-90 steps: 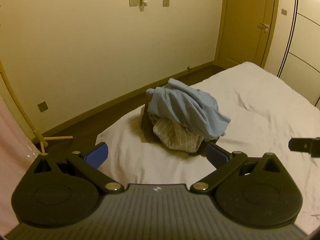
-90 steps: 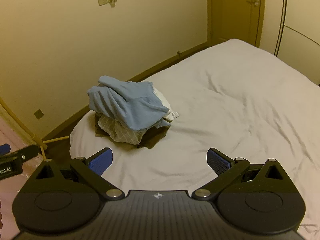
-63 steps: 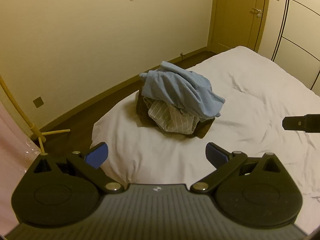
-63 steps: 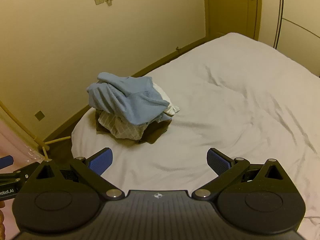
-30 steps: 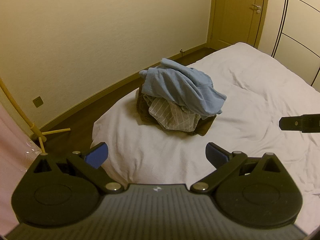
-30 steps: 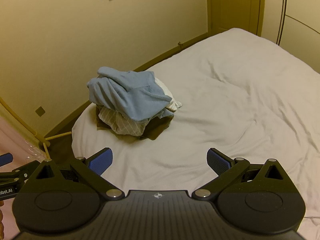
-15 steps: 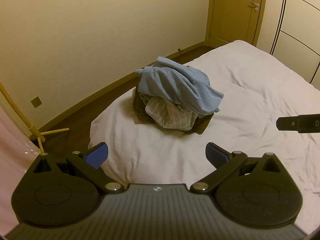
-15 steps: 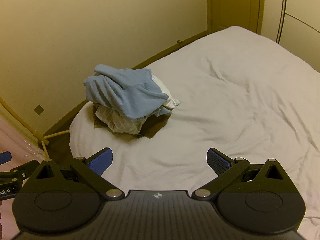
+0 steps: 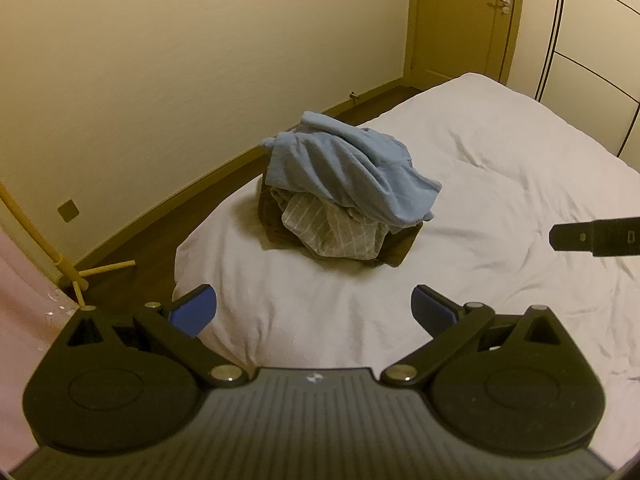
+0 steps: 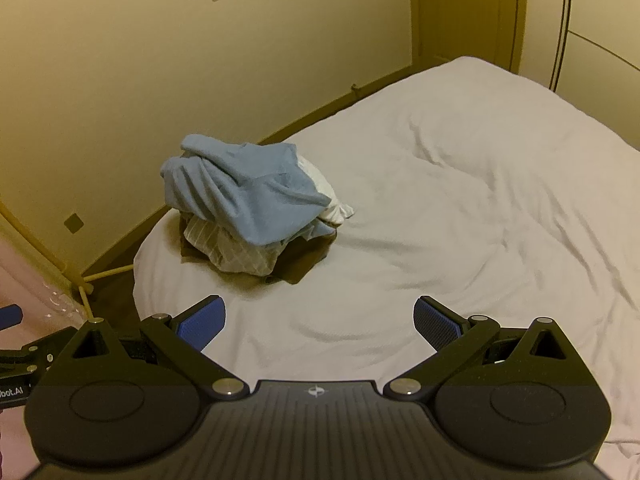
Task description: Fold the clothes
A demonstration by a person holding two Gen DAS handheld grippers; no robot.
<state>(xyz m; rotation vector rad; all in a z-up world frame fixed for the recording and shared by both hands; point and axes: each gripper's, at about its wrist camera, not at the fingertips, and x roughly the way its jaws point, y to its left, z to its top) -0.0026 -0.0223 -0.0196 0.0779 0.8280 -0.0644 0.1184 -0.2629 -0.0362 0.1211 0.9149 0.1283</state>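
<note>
Hovering above the near corner of the bed [image 9: 500,168], the left gripper [image 9: 314,308] has its blue-padded fingers [image 9: 192,312] spread wide apart with nothing between them. Ahead of those fingers, well apart from them, sits the pile of clothes [image 9: 344,192]: a light blue garment [image 9: 348,168] draped on top, a pale striped garment [image 9: 332,228] bunched under it, and a dark brown garment [image 9: 396,250] at the bottom touching the white bedding. The right gripper [image 10: 318,320] also hangs over the bed, its fingers [image 10: 434,324] likewise set wide and empty. From it the pile lies ahead and to the left of the fingers, with a white piece [image 10: 334,210] peeking out on the pile's right side. Beyond the pile stands a cream wall [image 9: 140,80].
</note>
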